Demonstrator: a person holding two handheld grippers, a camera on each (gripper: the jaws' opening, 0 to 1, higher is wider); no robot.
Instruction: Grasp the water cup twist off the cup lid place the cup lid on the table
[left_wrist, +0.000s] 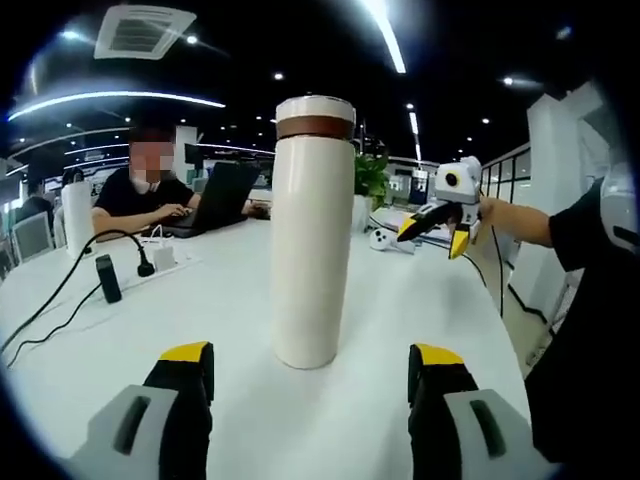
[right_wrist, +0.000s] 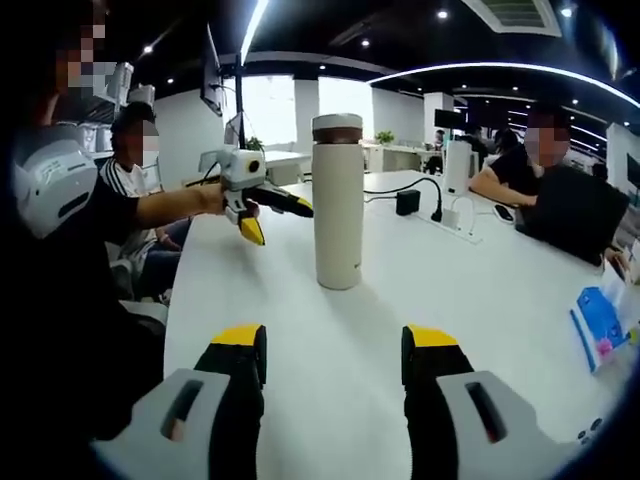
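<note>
Cup (left_wrist: 313, 235) stands upright on the white counter (left_wrist: 400, 330), lid (left_wrist: 315, 117) still on, centred beyond the left tool (left_wrist: 311, 375) whose jaws gape to take its body, while the right tool (right_wrist: 333, 365), also open, waits farther off for the lid.

Beyond the fingertips, a white table (left_wrist: 420, 300) holds a black laptop (left_wrist: 220, 197), a power strip (right_wrist: 462, 222) with black cable (left_wrist: 70, 275), and a potted plant (left_wrist: 372, 180).
</note>
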